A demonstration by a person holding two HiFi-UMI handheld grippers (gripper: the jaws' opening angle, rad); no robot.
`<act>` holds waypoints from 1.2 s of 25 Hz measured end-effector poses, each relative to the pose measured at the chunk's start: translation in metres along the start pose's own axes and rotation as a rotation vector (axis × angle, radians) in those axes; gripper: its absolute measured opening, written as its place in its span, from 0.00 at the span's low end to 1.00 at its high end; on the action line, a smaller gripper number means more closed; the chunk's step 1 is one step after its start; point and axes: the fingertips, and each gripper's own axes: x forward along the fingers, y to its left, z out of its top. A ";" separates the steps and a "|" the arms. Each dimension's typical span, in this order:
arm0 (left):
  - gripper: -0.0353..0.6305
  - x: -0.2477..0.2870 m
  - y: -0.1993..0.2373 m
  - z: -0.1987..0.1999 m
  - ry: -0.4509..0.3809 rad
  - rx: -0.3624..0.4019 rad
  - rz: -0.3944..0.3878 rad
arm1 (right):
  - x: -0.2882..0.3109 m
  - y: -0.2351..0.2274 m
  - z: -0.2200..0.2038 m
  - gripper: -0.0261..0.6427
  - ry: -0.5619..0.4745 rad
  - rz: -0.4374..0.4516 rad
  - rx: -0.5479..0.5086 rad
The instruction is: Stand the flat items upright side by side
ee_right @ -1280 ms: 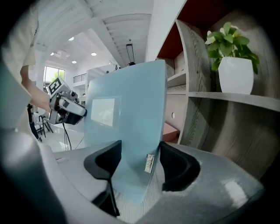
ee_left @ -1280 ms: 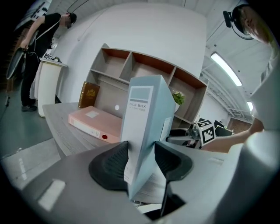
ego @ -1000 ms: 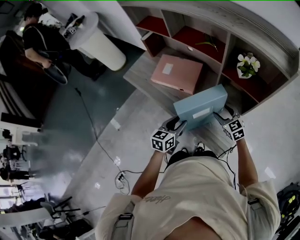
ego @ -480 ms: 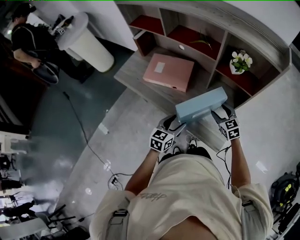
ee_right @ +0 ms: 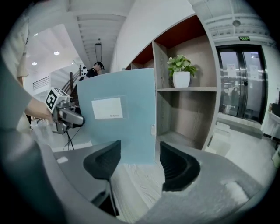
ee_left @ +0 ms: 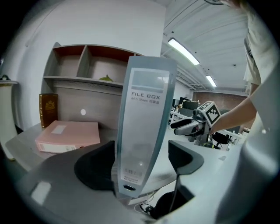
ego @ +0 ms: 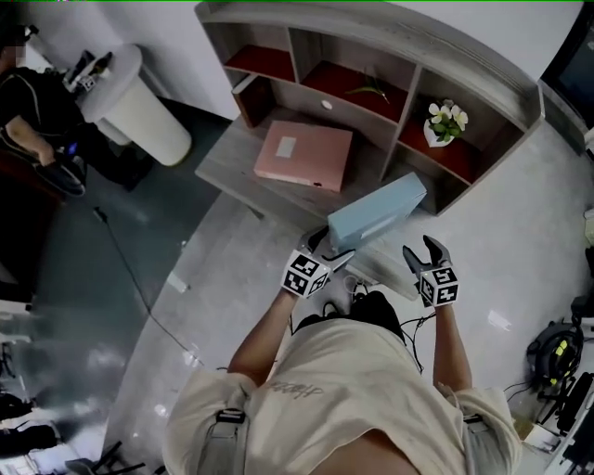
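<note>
Blue box (ego: 376, 211) stands upright on the tabletop (ego: 227, 160), near its front edge, with its spine facing me. The fingers (ee_left: 186, 157) of my left gripper (ego: 332, 249) sit on either side of that spine. They have just been opening and now stand wide, not pressing it. My right gripper (ego: 422, 250) is off to the box's right, its fingers apart and empty. Pink box (ego: 304, 155) lies flat to the left, with bare tabletop between the two boxes. The shelf (ego: 371, 28) closes off the back.
</note>
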 end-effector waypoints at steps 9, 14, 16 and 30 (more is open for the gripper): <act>0.58 0.035 0.005 -0.004 0.036 0.099 -0.005 | -0.030 0.013 -0.015 0.46 0.000 -0.033 0.093; 0.54 0.035 0.009 0.000 0.001 0.120 0.068 | -0.034 0.018 -0.022 0.46 0.013 -0.035 0.108; 0.53 0.031 0.012 0.000 -0.014 0.105 0.109 | -0.033 0.020 -0.020 0.45 0.014 -0.038 0.098; 0.53 0.013 0.079 0.002 -0.025 -0.043 0.396 | -0.004 0.014 -0.002 0.36 -0.008 0.028 0.082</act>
